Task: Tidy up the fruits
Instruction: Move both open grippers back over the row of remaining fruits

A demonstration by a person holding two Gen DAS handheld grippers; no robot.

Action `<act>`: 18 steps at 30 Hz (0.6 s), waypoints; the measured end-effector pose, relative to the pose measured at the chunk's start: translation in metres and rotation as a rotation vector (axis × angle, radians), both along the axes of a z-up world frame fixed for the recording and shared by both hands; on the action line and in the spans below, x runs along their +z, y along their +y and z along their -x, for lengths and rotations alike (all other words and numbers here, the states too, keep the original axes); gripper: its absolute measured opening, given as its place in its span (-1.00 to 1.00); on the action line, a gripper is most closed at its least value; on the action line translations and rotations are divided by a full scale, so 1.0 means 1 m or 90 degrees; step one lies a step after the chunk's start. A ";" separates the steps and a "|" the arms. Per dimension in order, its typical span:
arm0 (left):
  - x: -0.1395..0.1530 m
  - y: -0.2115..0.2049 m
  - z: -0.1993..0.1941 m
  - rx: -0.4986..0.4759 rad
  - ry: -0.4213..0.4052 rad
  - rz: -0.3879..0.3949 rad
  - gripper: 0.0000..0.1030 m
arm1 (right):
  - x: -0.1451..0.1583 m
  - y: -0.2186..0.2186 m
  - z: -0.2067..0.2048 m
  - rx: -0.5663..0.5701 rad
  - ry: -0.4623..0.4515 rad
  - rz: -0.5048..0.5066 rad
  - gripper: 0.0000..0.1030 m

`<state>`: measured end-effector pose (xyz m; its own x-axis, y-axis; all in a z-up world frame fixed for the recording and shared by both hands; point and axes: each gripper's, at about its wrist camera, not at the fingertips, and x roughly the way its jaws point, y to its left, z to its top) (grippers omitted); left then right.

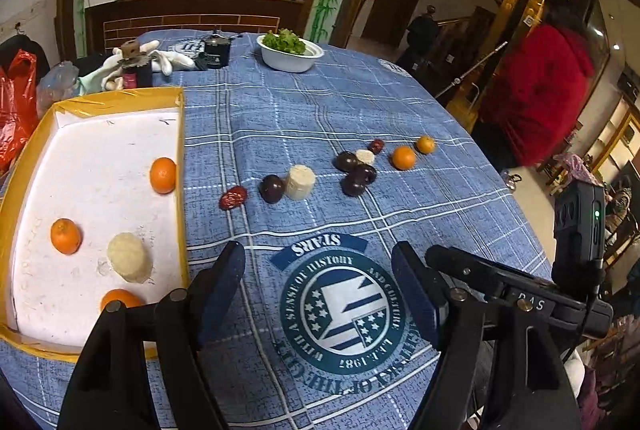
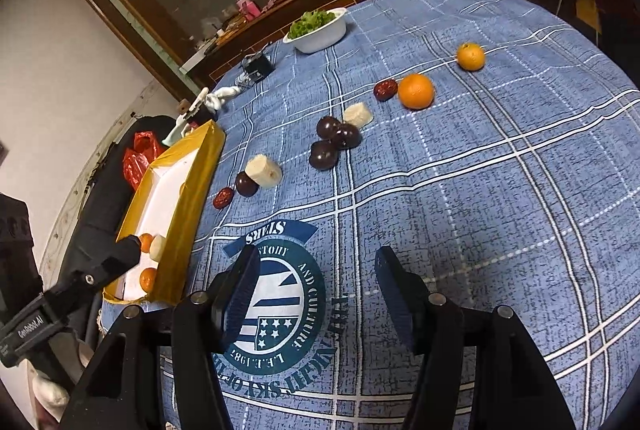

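A yellow-rimmed white tray [image 1: 80, 169] at the left holds three oranges [image 1: 163, 175] and a pale cylinder piece [image 1: 130, 263]. On the blue checked cloth lie a red date [image 1: 233, 198], a dark plum [image 1: 272, 188], a pale cylinder [image 1: 300, 181], more dark plums [image 1: 358, 179] and two oranges [image 1: 404, 157]. My left gripper [image 1: 318, 248] is open over the round logo, just right of the tray, with nothing between its fingers. My right gripper [image 2: 318, 252] is open and empty over the same logo, well short of the plums [image 2: 323, 154] and the oranges [image 2: 416, 91].
A white bowl of greens [image 1: 290, 53] stands at the far side, with a black cup [image 1: 216, 49] and white gloves [image 1: 168, 59] to its left. A person in a red coat [image 1: 540, 89] stands beyond the table's right edge. Red bags [image 1: 16, 101] sit left of the tray.
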<state>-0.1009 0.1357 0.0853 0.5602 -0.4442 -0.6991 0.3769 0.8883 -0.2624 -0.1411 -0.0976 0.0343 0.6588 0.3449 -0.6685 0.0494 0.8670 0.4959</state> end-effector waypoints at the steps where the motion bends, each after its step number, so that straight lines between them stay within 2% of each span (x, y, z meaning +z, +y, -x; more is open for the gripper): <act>1: -0.001 0.002 -0.002 0.007 0.001 -0.001 0.45 | -0.001 0.000 -0.001 0.001 0.001 -0.001 0.25; 6: -0.005 0.012 -0.013 0.032 0.013 -0.001 0.46 | -0.006 -0.012 -0.006 -0.014 0.008 -0.005 0.25; 11: -0.008 0.019 -0.018 0.050 0.009 -0.011 0.46 | 0.002 -0.049 -0.011 -0.061 0.000 0.016 0.25; 15: -0.013 0.013 -0.025 0.041 0.019 -0.017 0.46 | 0.005 -0.080 -0.026 -0.096 0.009 0.054 0.25; 18: -0.016 -0.001 -0.031 0.018 0.026 -0.020 0.45 | 0.005 -0.094 -0.040 -0.100 0.016 0.056 0.25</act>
